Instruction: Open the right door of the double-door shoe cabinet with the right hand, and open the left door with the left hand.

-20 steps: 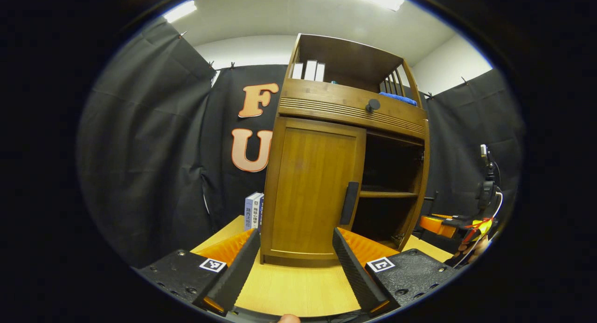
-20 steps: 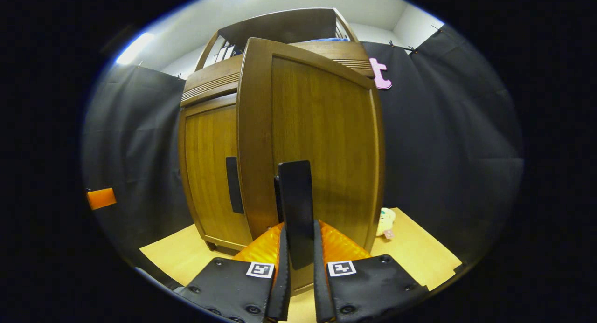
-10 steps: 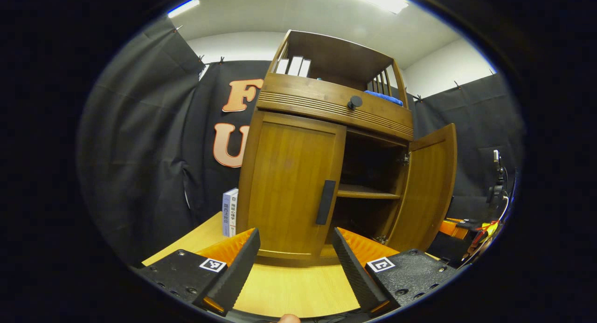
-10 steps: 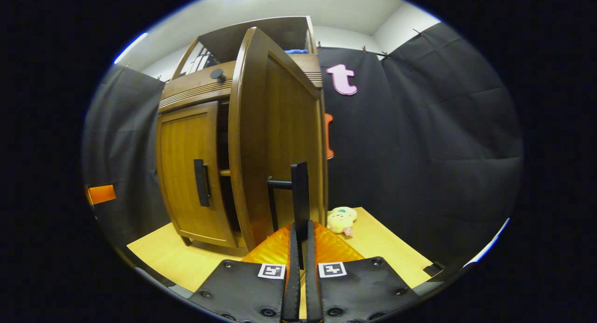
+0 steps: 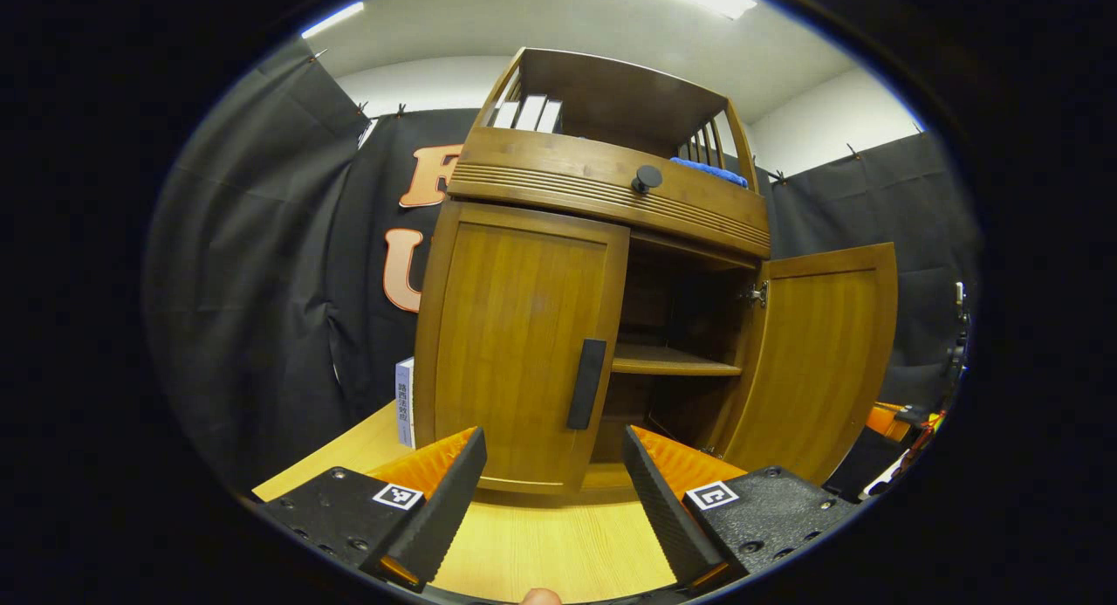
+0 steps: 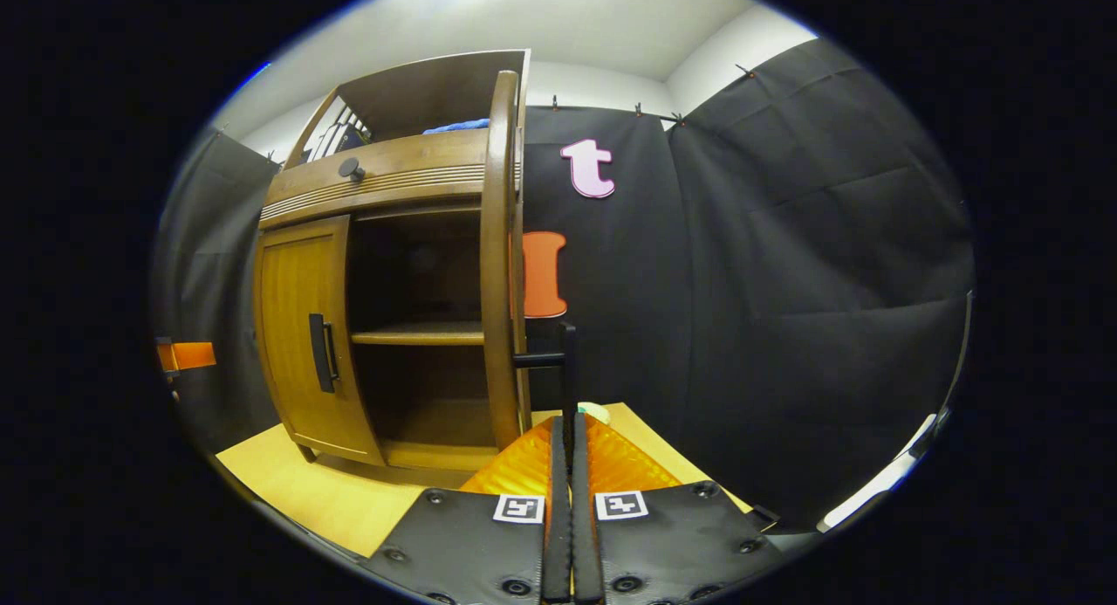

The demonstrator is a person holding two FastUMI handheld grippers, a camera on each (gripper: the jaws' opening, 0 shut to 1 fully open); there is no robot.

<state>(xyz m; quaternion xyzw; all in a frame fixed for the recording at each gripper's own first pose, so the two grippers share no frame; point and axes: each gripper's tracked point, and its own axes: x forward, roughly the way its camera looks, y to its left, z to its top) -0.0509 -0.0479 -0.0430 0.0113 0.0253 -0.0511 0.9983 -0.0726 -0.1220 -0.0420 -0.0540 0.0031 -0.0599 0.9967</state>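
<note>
Since a moment ago, the right door has swung out much wider, and now it stands far open beside the shoe cabinet. In the right gripper view this door shows edge-on. The right gripper has its two fingers pressed tight on the black right door handle, which sticks out from the door. The left door is shut, and its black left door handle is untouched. The left gripper hangs in front of this door with its fingers spread wide apart, holding nothing. The cabinet stands on a light wooden table. Inside the open half there is a shelf, and I cannot see anything lying on it. Up in the top part stand some white books, and a blue cloth lies near them. A round black knob sits on the drawer front. One more book stands on the table, just beside the cabinet's left side.
</note>
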